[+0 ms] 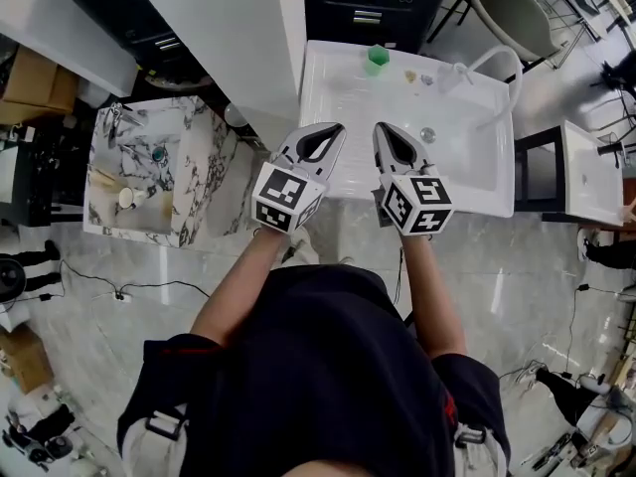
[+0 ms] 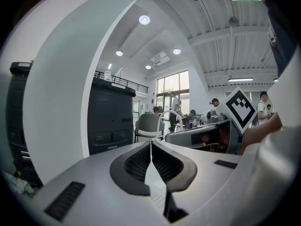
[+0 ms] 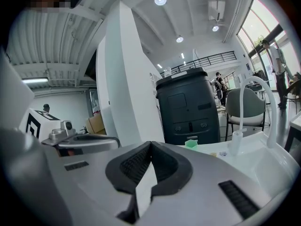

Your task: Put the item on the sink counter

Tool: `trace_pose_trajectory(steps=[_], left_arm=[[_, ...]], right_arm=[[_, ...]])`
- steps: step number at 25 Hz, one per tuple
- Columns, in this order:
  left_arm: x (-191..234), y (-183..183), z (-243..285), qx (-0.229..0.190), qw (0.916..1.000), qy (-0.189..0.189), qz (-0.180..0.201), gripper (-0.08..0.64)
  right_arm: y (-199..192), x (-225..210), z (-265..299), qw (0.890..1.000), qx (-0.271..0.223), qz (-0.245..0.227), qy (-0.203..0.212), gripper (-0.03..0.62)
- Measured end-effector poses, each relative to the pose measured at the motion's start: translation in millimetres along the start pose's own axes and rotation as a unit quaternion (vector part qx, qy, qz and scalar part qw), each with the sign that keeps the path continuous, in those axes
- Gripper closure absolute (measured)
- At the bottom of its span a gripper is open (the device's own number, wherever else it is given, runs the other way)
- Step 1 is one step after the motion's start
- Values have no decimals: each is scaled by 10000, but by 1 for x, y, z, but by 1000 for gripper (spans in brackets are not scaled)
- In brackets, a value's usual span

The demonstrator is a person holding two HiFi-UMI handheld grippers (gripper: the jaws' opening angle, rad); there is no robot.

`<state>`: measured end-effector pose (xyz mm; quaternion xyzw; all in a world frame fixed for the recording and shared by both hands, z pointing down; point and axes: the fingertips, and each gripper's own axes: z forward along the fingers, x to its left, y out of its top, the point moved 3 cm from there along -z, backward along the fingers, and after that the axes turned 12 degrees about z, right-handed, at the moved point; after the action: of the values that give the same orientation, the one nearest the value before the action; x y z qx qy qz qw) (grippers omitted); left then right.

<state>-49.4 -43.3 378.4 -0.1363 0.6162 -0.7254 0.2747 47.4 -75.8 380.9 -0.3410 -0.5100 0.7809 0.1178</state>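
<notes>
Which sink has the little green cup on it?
The plain white sink in the middle. The green cup stands on its back ledge; the marble-patterned sink on the left has none.

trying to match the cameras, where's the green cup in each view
Head view: green cup at top centre, on the back edge of the white sink.
Left gripper view: not in it.
Right gripper view: right of centre, low in front of the cabinet.
Shared landmark: the dark cabinet behind the sink.

Open test-lab hall, freestanding white sink [image 1: 467, 199] just beyond the fingers [image 1: 298, 150], marble sink [image 1: 199, 182] left of them, floor cables [image 1: 159, 284]
</notes>
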Motion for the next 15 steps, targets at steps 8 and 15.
trace_pose_trajectory(steps=[8, 15], left_arm=[[-23, 10, -13, -53, 9998, 196, 87, 540], [-49, 16, -23, -82, 9996, 246, 74, 540]], right_arm=[[-4, 6, -28, 9997, -21, -149, 211, 558], [-10, 10, -54, 9993, -24, -171, 339, 558]])
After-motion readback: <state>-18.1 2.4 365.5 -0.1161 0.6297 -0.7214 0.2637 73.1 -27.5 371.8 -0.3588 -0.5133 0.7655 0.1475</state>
